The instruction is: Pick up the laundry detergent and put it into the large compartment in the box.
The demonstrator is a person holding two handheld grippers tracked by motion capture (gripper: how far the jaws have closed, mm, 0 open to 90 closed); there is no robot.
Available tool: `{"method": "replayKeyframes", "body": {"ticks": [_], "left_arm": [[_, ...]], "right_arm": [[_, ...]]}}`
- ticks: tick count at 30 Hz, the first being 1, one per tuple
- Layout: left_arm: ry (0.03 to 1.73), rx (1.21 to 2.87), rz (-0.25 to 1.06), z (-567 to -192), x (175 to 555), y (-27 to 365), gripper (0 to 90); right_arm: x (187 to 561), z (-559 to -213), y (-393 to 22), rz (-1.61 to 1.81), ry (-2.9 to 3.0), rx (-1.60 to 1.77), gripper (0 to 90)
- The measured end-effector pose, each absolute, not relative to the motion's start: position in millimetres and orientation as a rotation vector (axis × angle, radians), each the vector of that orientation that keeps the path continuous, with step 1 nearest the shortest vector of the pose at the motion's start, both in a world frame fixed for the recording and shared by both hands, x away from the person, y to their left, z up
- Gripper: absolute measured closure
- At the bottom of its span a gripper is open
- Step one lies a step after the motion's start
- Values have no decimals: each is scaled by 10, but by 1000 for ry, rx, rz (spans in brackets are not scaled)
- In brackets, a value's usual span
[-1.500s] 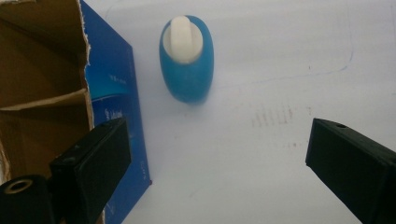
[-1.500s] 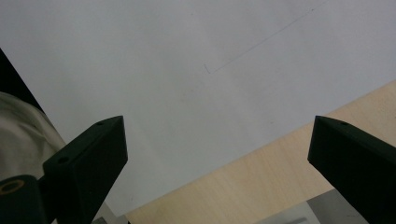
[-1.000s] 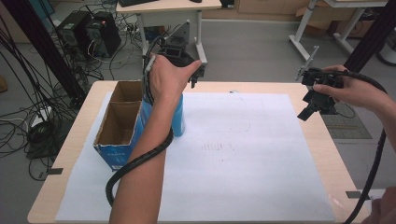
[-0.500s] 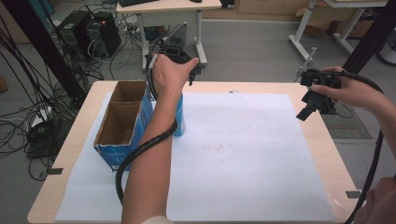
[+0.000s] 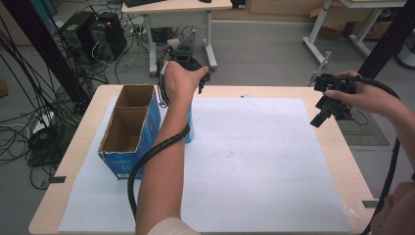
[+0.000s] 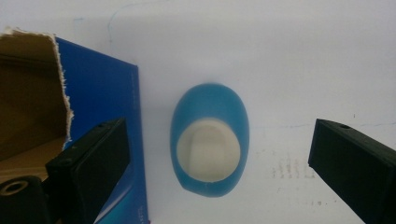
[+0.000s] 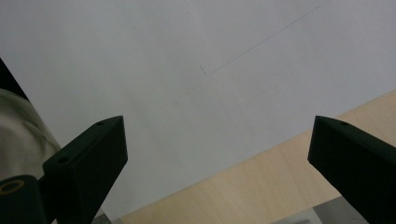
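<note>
A blue cup-shaped object with a cream inside [image 6: 210, 149] stands on the white paper, right beside a blue cardboard box [image 6: 105, 102]. My left gripper [image 6: 219, 128] hovers above it, open, with its jaws set wide to either side and touching nothing. In the high view the left gripper [image 5: 198, 81] sits in a hand over the box's [image 5: 129, 129] far right corner, and the forearm hides most of the blue object [image 5: 189, 128]. My right gripper [image 5: 318, 117] is held open in the air near the table's right edge, with nothing in it [image 7: 219, 123].
The box is open-topped, with two brown compartments. A white paper sheet [image 5: 264, 161] covers most of the wooden table [image 5: 350, 161]. Black cables trail from both grippers. Another desk, computers and cables stand on the floor beyond the far edge.
The left hand and its gripper have shifted only slightly above the box corner. The right gripper has stayed nearly still. Both remain open.
</note>
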State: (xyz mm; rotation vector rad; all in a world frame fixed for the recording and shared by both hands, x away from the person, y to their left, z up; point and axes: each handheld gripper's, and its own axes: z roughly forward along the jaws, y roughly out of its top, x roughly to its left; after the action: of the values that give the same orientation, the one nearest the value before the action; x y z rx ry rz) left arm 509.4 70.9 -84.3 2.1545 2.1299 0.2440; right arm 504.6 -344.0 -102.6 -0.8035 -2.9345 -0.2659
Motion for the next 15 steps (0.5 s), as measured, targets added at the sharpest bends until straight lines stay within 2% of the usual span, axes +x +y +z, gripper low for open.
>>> {"method": "replayKeyframes", "body": {"ticks": [15], "left_arm": [[2169, 2176, 188, -1065, 5211, 682, 88]], "right_arm": [[5055, -1040, -3440, -268, -2934, -797, 49]]}}
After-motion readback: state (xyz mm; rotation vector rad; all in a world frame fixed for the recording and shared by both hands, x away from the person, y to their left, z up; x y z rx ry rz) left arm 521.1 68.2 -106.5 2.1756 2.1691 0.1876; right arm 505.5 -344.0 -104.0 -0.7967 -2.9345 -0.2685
